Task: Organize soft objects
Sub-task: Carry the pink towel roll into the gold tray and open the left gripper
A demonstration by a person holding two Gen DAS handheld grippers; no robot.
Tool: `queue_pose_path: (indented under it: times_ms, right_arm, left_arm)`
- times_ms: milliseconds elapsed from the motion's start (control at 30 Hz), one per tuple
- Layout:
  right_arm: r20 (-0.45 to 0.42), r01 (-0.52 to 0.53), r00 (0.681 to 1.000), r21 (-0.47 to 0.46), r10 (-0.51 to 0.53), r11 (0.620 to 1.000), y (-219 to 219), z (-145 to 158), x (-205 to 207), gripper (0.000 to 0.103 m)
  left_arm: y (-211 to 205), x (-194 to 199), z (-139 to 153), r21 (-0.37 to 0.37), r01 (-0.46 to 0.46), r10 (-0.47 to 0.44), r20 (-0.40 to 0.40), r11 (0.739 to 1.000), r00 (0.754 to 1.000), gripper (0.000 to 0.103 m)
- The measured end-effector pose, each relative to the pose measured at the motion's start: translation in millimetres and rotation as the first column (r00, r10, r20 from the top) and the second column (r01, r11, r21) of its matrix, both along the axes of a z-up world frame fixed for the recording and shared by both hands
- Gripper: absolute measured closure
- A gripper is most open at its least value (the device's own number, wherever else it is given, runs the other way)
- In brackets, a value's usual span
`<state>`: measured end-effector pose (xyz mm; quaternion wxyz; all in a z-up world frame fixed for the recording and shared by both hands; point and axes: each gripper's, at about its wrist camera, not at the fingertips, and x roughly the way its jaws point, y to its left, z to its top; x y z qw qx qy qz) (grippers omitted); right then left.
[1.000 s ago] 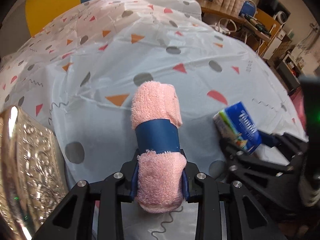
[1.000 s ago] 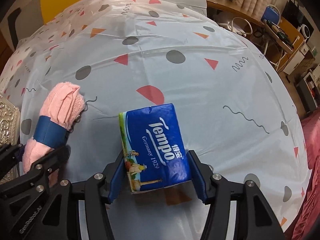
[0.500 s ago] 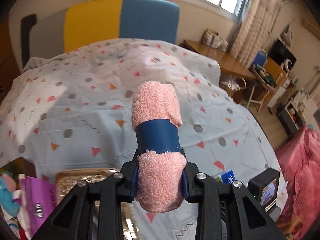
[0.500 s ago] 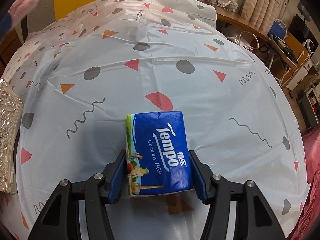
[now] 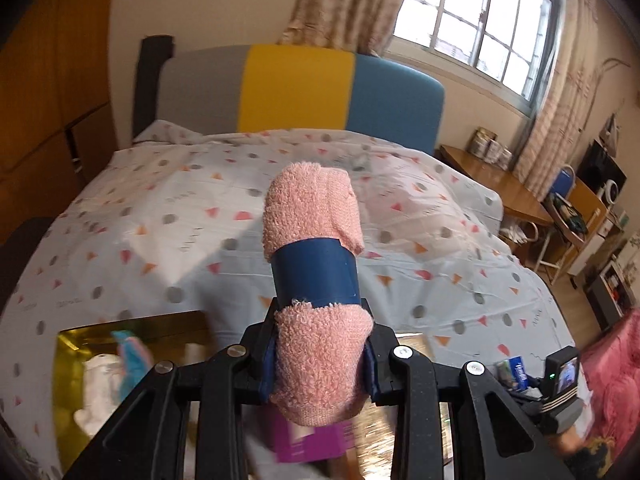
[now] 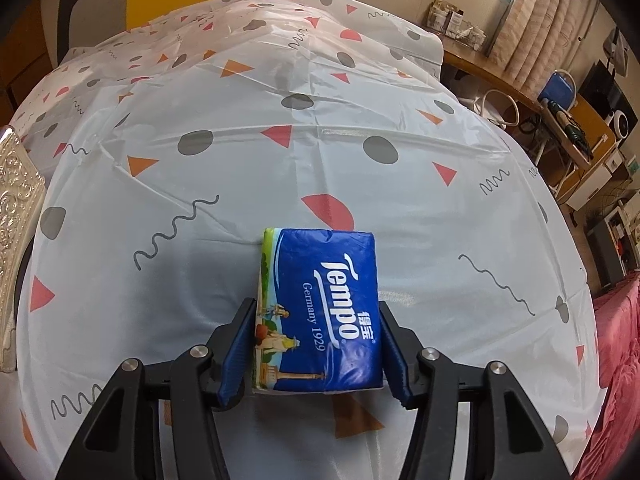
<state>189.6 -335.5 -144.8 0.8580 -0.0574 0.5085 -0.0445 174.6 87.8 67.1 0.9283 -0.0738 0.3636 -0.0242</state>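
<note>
A rolled pink towel [image 5: 316, 220] with a blue band around its middle sticks up from my left gripper [image 5: 320, 356], which is shut on its lower end. The roll hangs in the air over an open gold box [image 5: 132, 324] at the near left of the bed. In the right wrist view a blue Tempo tissue pack [image 6: 320, 312] sits between the pads of my right gripper [image 6: 316, 344], low over the patterned sheet [image 6: 280, 80]. The jaws are closing and both pads press on the pack's sides. The same pack [image 5: 512, 372] shows small at the left wrist view's lower right.
Inside the gold box lie a white soft thing [image 5: 96, 372] and a blue-pink toy [image 5: 132, 356]; a purple packet [image 5: 312, 444] shows below the towel. The box's embossed edge [image 6: 16, 200] is at the far left. A desk and shelves stand right of the bed.
My left gripper rose with the towel and swung left over the gold box; the headboard and window came into view. The right gripper stayed put; the tissue pack straightened slightly between its pads.
</note>
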Motion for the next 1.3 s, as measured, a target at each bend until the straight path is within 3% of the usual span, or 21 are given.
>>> queue_pose_path:
  times_ms: [233, 500, 733, 967, 1300]
  right_arm:
    - [0.012, 0.0, 1.0, -0.01, 0.0, 1.0, 1.3, -0.7, -1.5, 0.046]
    - [0.036, -0.053, 0.998, -0.078, 0.056, 0.996, 10.7, -0.9, -5.2, 0.051]
    - [0.037, -0.05, 0.998, -0.078, 0.053, 0.996, 10.3, -0.9, -4.4, 0.051]
    - [0.033, -0.019, 0.999, -0.041, 0.02, 0.999, 6.5, -1.3, -2.9, 0.051]
    - [0.037, 0.003, 0.999, -0.032, -0.002, 0.999, 4.4, -1.7, 0.0, 0.051]
  left_arm:
    - [101.0, -59.2, -19.7, -0.033, -0.159, 0.158, -0.014, 0.987, 0.987, 0.069]
    - [188.4, -146.2, -59.3, -0.076, -0.356, 0.353, -0.055, 0.931, 0.934, 0.069]
    - [201.7, -188.4, -111.0, -0.048, -0.43, 0.42, -0.146, 0.901, 0.896, 0.069]
    - [189.2, -186.7, -157.4, -0.046, -0.442, 0.42, -0.236, 0.896, 0.876, 0.067]
    - [187.3, -178.2, -163.3, 0.051, -0.454, 0.455, -0.172, 0.89, 0.874, 0.048]
